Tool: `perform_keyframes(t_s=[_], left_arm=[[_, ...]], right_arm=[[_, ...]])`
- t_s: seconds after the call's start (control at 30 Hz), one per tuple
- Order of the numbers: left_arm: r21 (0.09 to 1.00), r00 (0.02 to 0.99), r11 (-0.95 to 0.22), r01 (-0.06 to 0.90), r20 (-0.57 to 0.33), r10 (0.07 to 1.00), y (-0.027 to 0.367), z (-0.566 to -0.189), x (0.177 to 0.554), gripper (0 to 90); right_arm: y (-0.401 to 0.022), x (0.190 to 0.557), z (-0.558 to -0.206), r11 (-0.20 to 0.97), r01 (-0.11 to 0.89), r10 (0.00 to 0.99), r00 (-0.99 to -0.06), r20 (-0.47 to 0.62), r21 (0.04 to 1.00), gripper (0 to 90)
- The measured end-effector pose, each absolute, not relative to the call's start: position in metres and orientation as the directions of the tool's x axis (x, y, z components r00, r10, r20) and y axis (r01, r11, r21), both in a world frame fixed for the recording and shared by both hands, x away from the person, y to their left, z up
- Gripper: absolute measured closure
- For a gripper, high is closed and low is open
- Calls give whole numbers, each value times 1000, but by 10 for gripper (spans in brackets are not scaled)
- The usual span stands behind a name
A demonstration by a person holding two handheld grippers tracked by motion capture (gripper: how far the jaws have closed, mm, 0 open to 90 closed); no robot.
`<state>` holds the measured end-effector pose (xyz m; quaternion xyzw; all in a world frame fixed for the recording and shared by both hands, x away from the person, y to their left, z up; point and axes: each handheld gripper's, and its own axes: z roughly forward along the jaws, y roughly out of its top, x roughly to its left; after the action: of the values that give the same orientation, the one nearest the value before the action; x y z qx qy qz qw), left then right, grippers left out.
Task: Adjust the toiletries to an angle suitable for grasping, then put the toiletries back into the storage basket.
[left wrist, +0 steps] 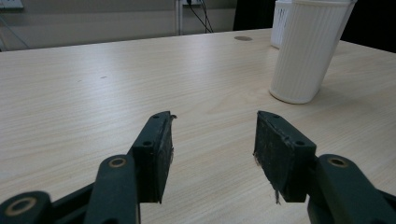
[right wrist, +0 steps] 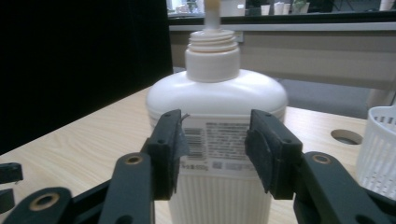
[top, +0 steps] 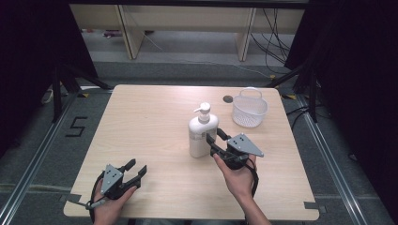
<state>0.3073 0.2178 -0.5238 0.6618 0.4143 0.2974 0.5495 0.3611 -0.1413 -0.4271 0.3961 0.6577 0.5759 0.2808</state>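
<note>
A white pump bottle [top: 202,133] with a ribbed lower half stands upright near the middle of the table [top: 150,122]. My right gripper [top: 214,136] is just to its right, pointing at it. In the right gripper view the jaws [right wrist: 212,140] stand open in front of the bottle's label [right wrist: 217,98], and nothing sits between the pads. My left gripper [top: 137,165] rests open near the front left edge. Its jaws [left wrist: 212,140] are apart over bare wood, with the bottle [left wrist: 308,51] farther off.
A white mesh basket [top: 249,110] stands at the table's back right, also seen as the basket [right wrist: 378,149] beside the bottle. A round cable hole [top: 228,99] lies near the back edge. Dark curtains flank the table.
</note>
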Motion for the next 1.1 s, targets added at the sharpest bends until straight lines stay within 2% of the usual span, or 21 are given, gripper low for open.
perform_keyframes(t_s=[0.1, 0.2, 0.33, 0.43, 0.63, 0.7, 1.1], left_arm=[[975, 481, -45, 219, -68, 874, 219, -524, 308, 461], [973, 476, -46, 226, -69, 877, 218, -524, 307, 461], [970, 471, -54, 236, -65, 879, 218, -523, 307, 461], [973, 485, -58, 224, -60, 872, 217, -524, 310, 461], [971, 485, -64, 228, -57, 873, 217, -523, 310, 461], [971, 488, -66, 229, -55, 871, 216, -523, 310, 461], [974, 481, -55, 221, -59, 875, 217, -523, 308, 461]], right_arm=[[-141, 364, -424, 44, 168, 845, -533, 53, 985, 499], [-137, 364, -421, 31, 181, 844, -531, 71, 983, 465], [-136, 368, -415, 29, 142, 856, -514, 48, 989, 425], [-135, 369, -411, 12, 139, 860, -506, 60, 990, 422], [-129, 375, -401, 15, 109, 868, -496, 41, 994, 455], [-125, 379, -395, 48, 90, 876, -483, 1, 995, 479], [-110, 395, -386, 44, 124, 875, -483, 22, 991, 541]])
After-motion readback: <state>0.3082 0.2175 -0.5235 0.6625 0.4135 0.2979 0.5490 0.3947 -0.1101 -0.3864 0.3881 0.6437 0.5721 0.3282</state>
